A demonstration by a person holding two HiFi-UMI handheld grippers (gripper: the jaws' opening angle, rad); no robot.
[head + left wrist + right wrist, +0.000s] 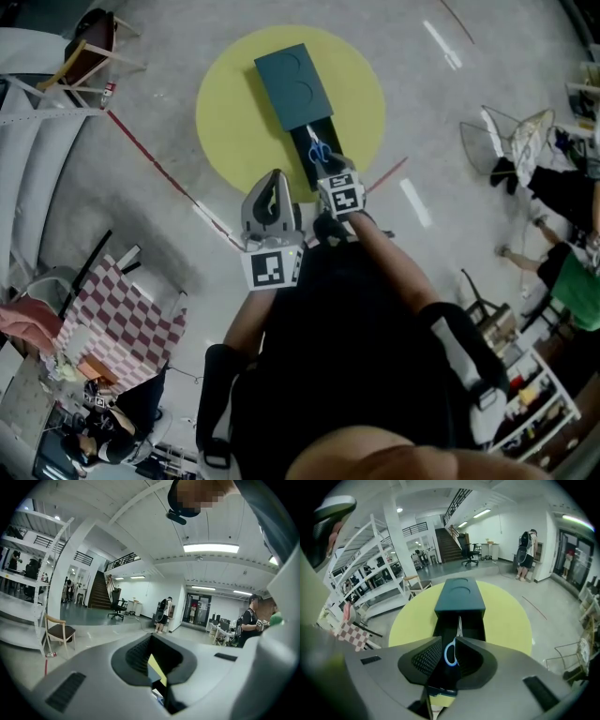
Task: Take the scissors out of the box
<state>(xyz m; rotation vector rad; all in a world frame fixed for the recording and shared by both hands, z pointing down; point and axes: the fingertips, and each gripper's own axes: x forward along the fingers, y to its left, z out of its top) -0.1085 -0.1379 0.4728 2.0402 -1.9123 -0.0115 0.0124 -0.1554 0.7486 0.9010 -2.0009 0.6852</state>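
Right gripper pinches the blue handle loop of the scissors. The blades point away from it and lie in the pulled-out black drawer of the dark teal box. The box lies on the round yellow tabletop. Left gripper is pressed together with nothing between its jaws, held up beside the right gripper at the tabletop's near edge.

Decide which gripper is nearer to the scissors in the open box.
Right. The right gripper is at the scissors, its jaws pinching a blue handle loop. The left gripper sits back to the left, short of the box, jaws together and empty.
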